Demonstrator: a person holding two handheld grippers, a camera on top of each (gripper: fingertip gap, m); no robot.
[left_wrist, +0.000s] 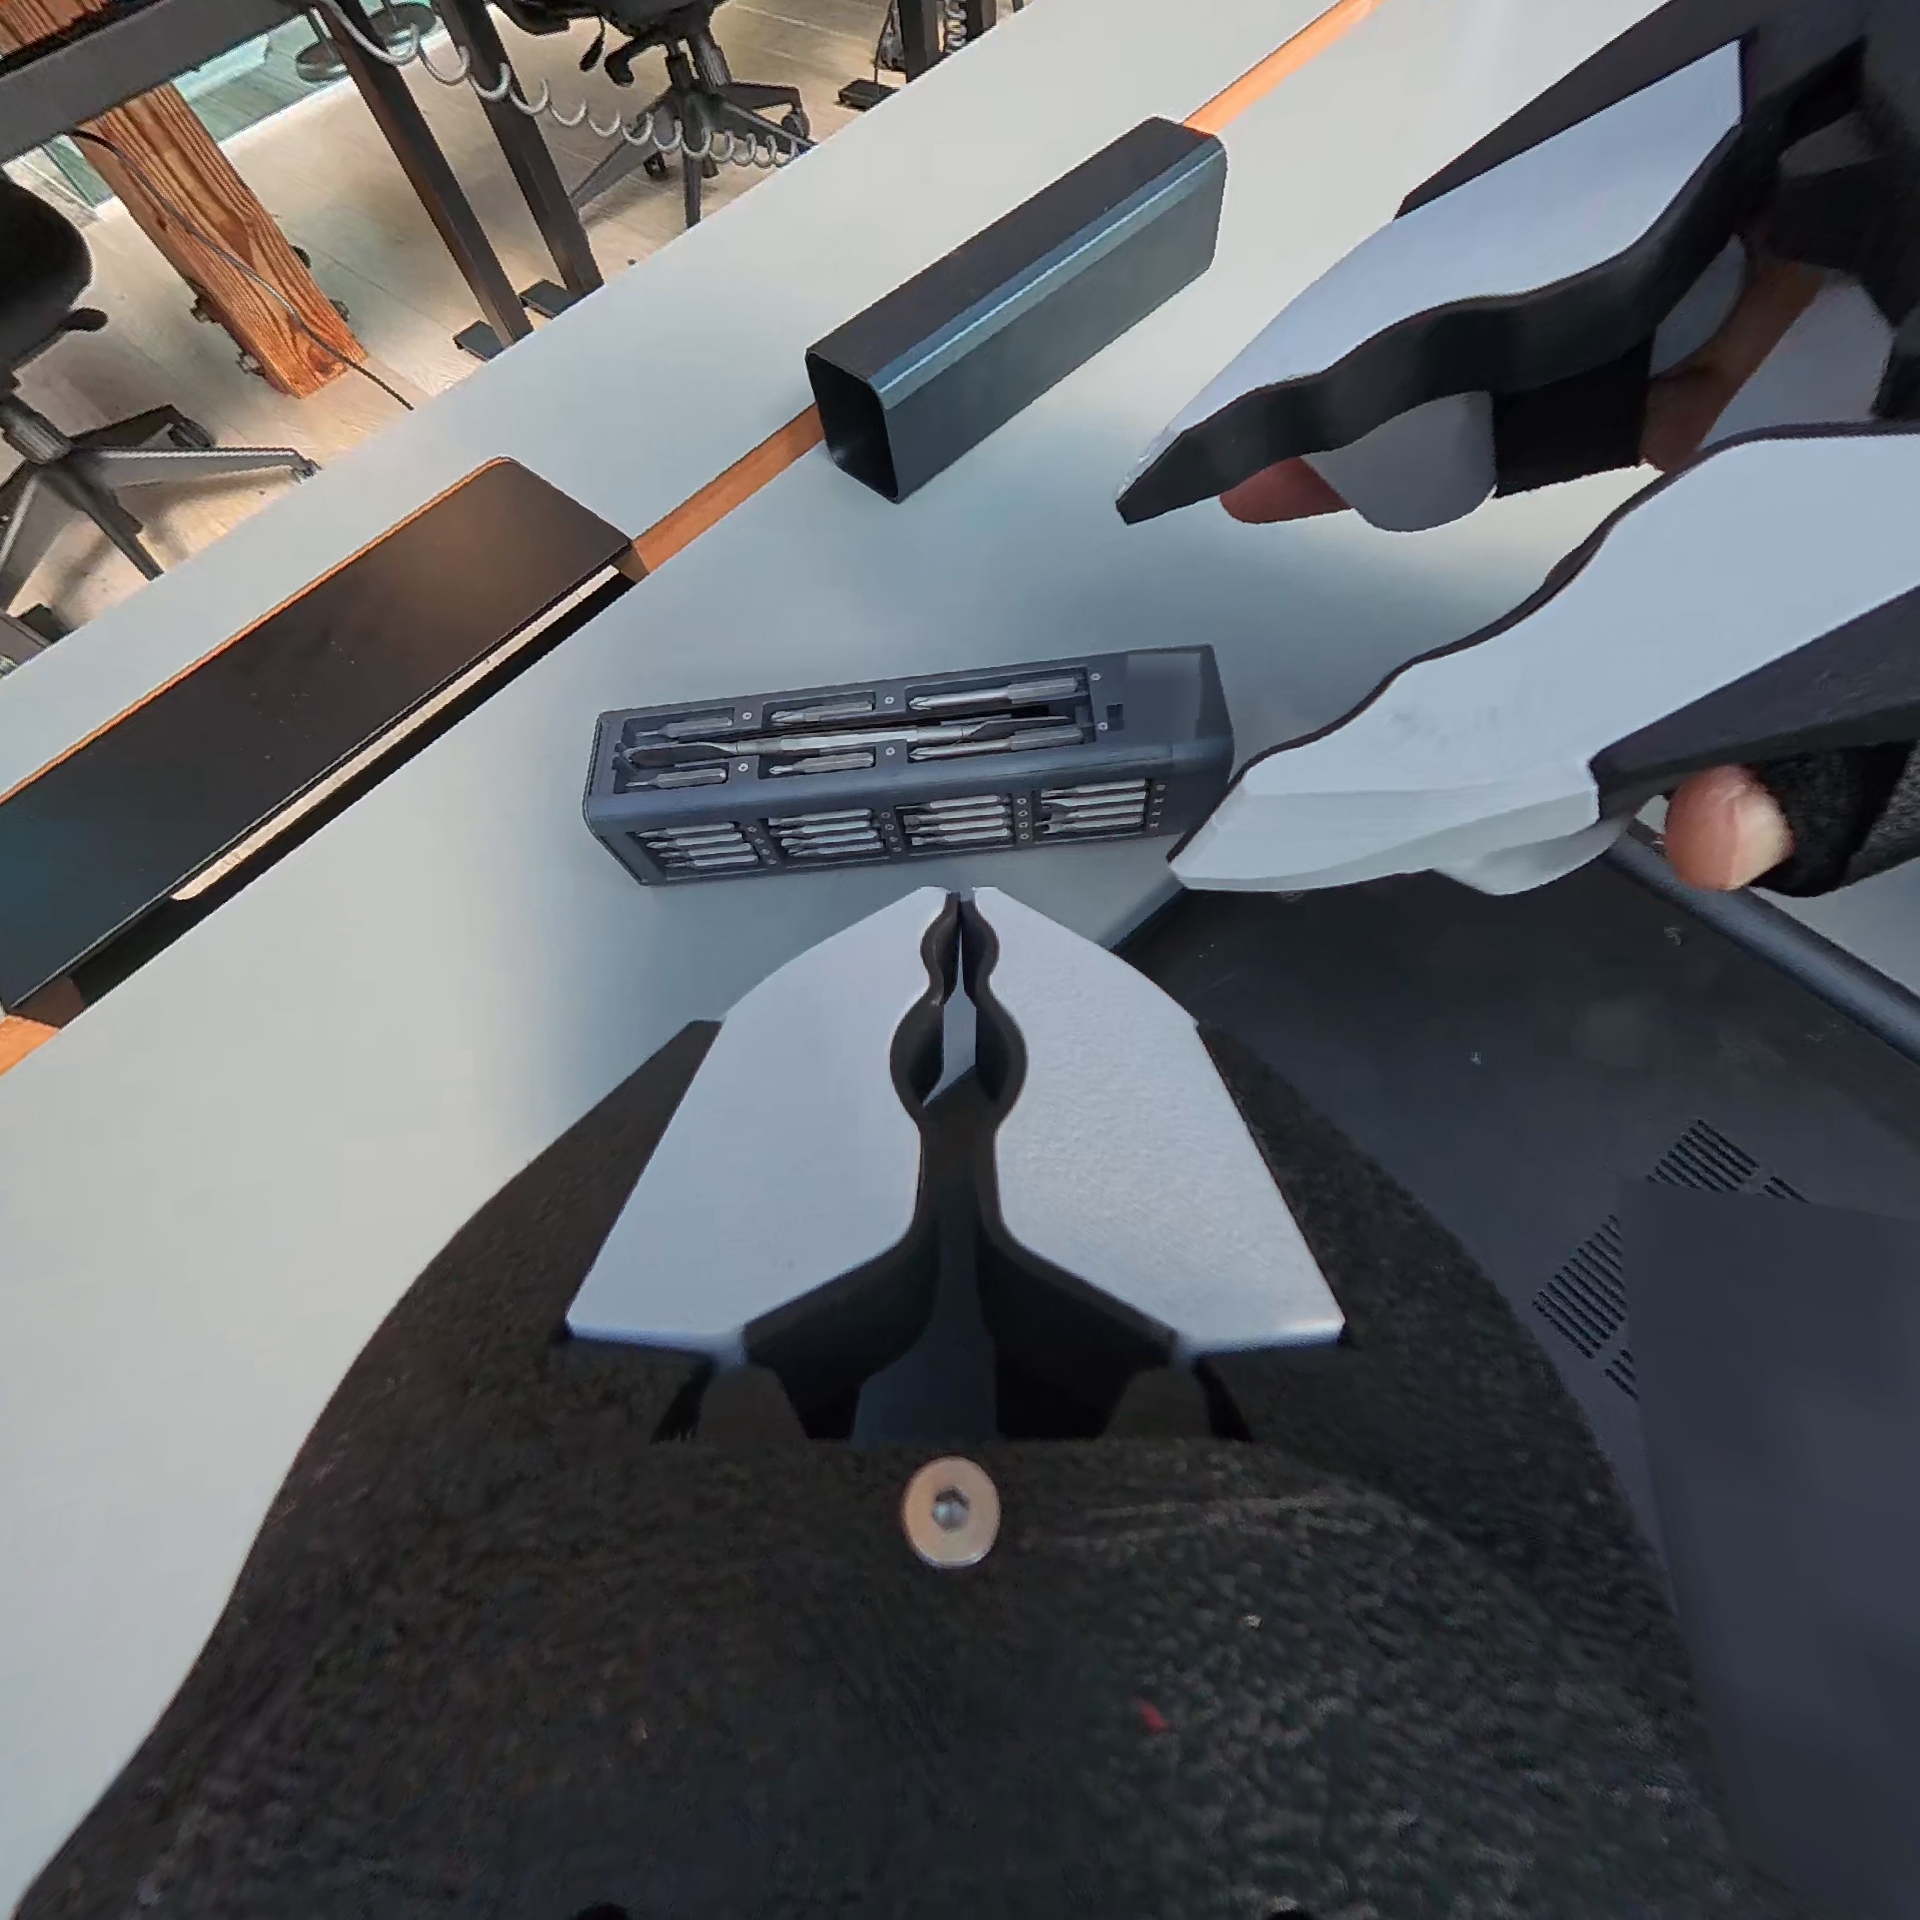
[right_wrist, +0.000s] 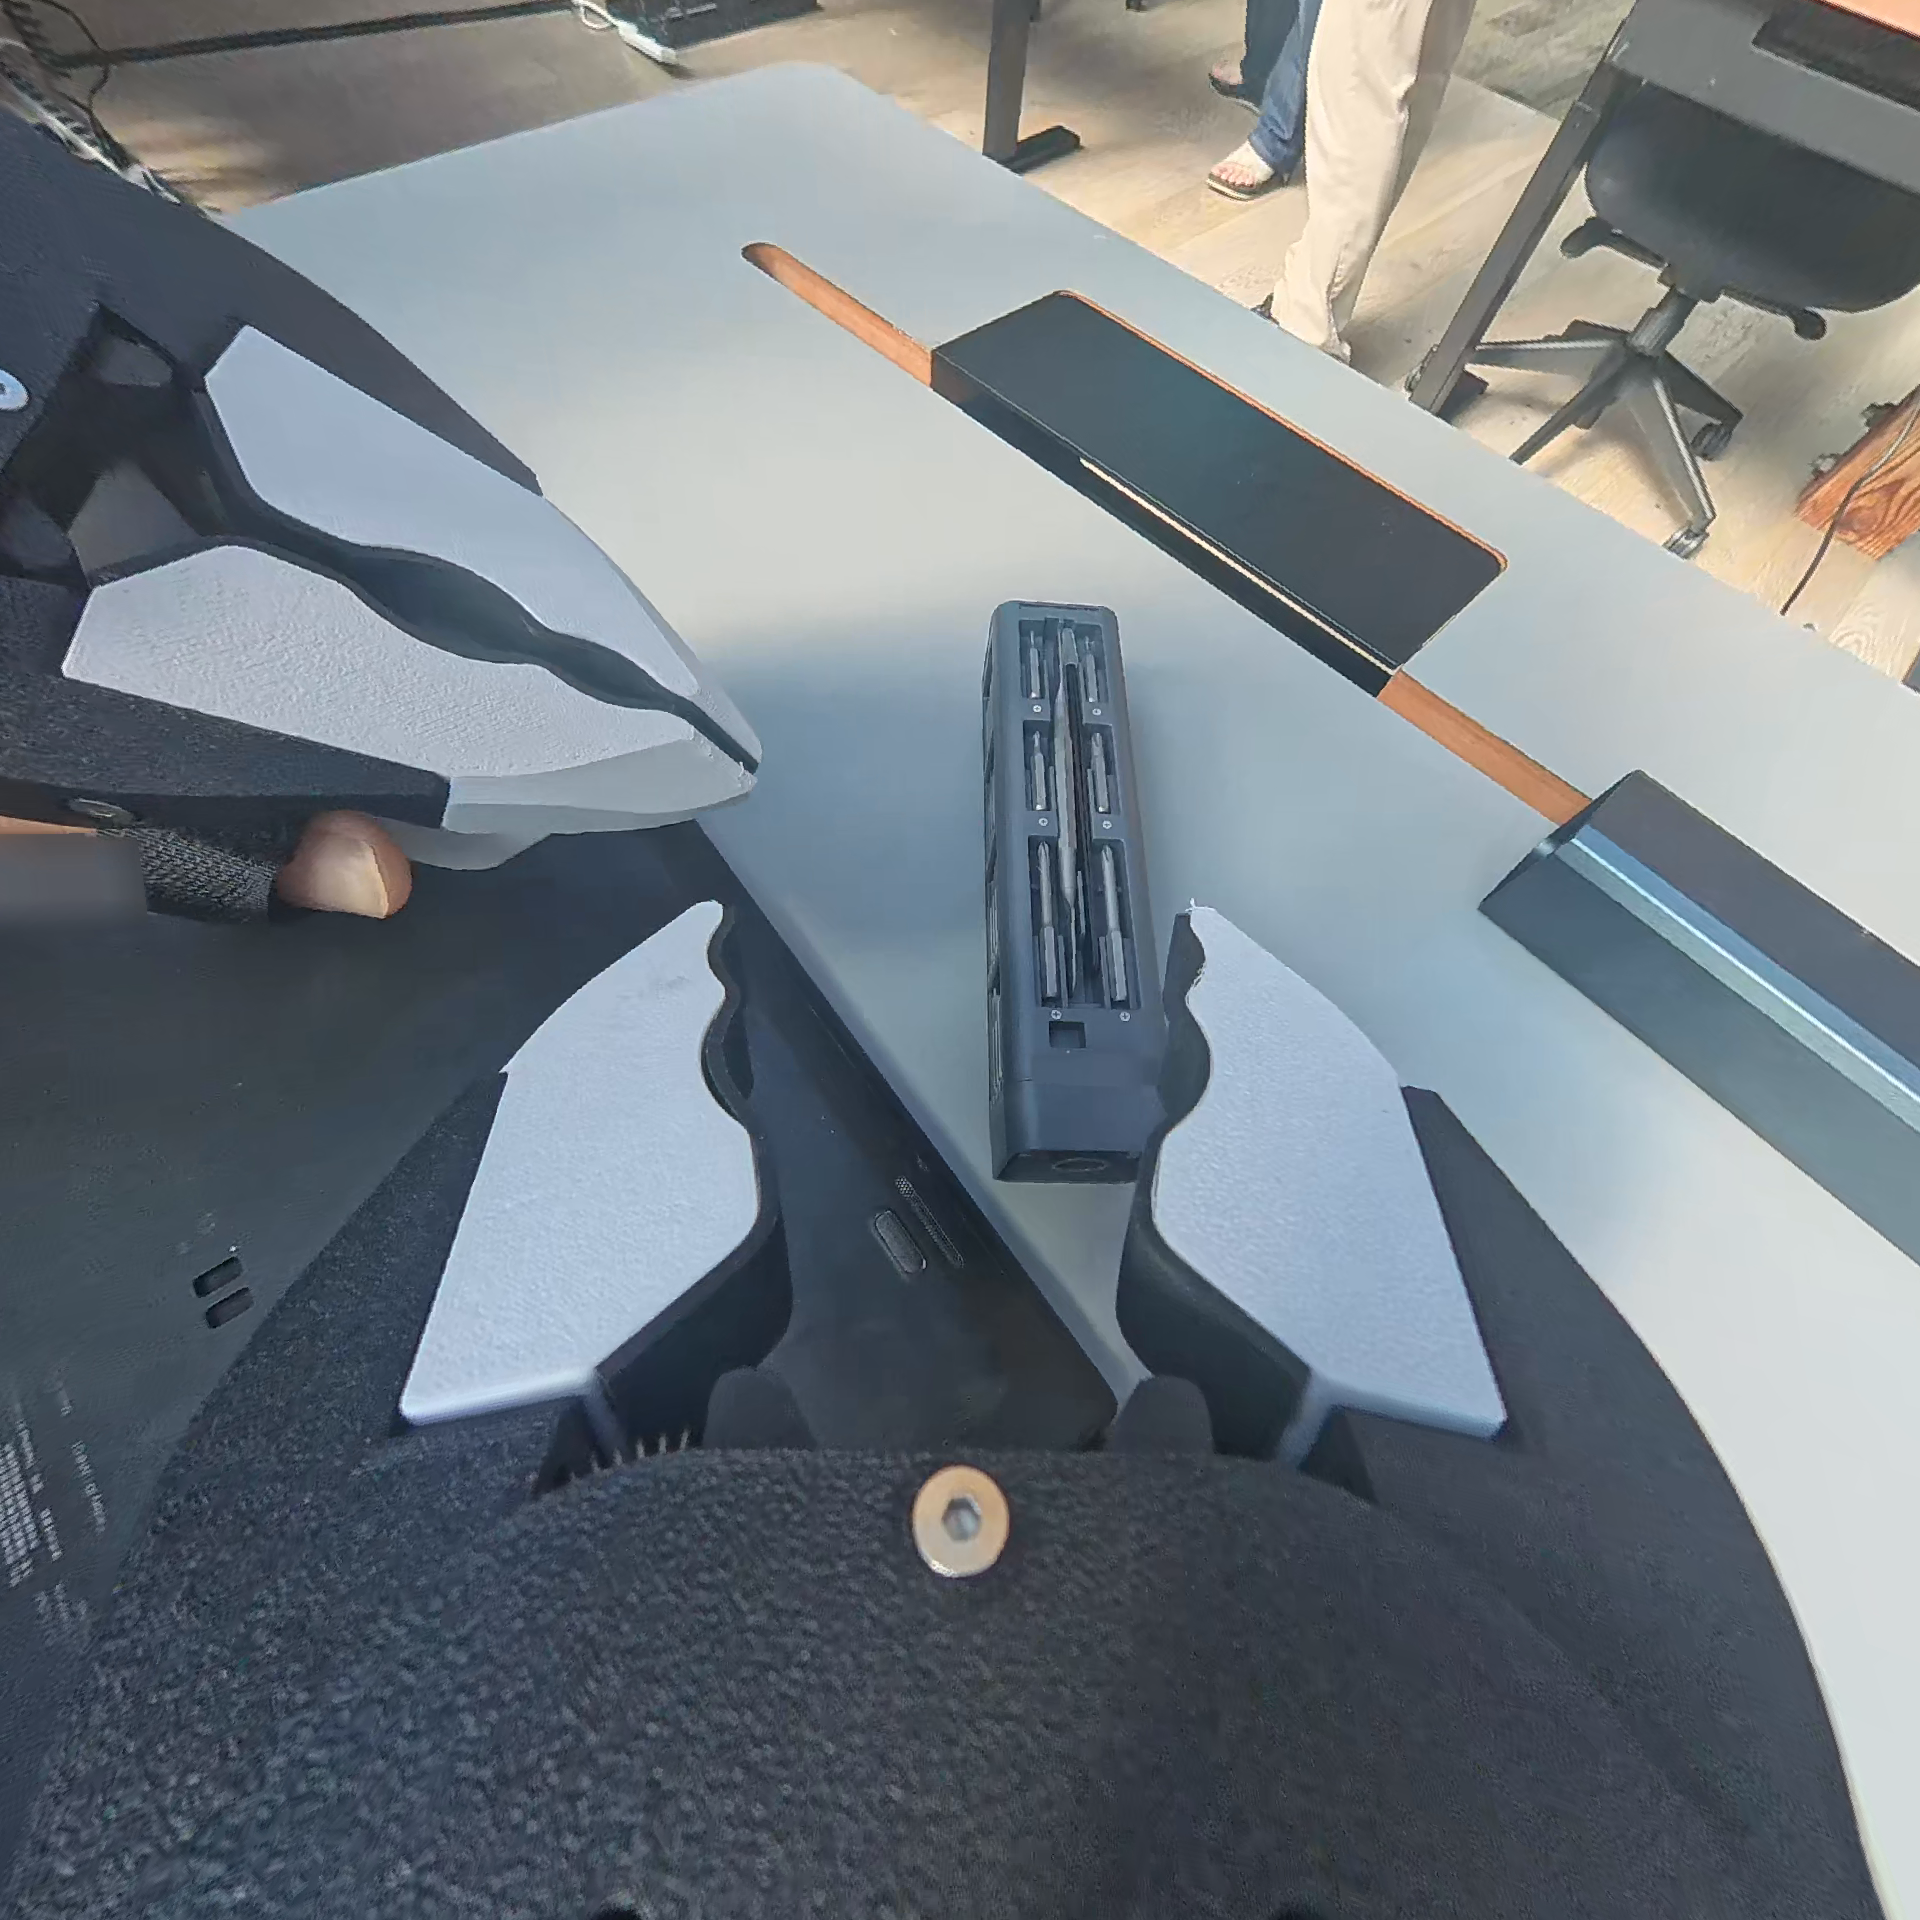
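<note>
A dark grey screwdriver bit tray lies on the pale grey table, with several silver bits and a slim driver in its slots. My left gripper is shut with nothing between its pads, just in front of the tray's long side. In the right wrist view it hovers shut over a dark laptop's edge. My right gripper is open around the tray's near end. Its right finger is against the tray's side and its left finger stands well apart. The right gripper also shows in the left wrist view.
The tray's empty dark sleeve lies farther back by the table's wooden slot; it also shows in the right wrist view. A dark laptop, underside up, lies under both grippers. A black cable cover sits in the slot. A person's legs and office chairs stand beyond.
</note>
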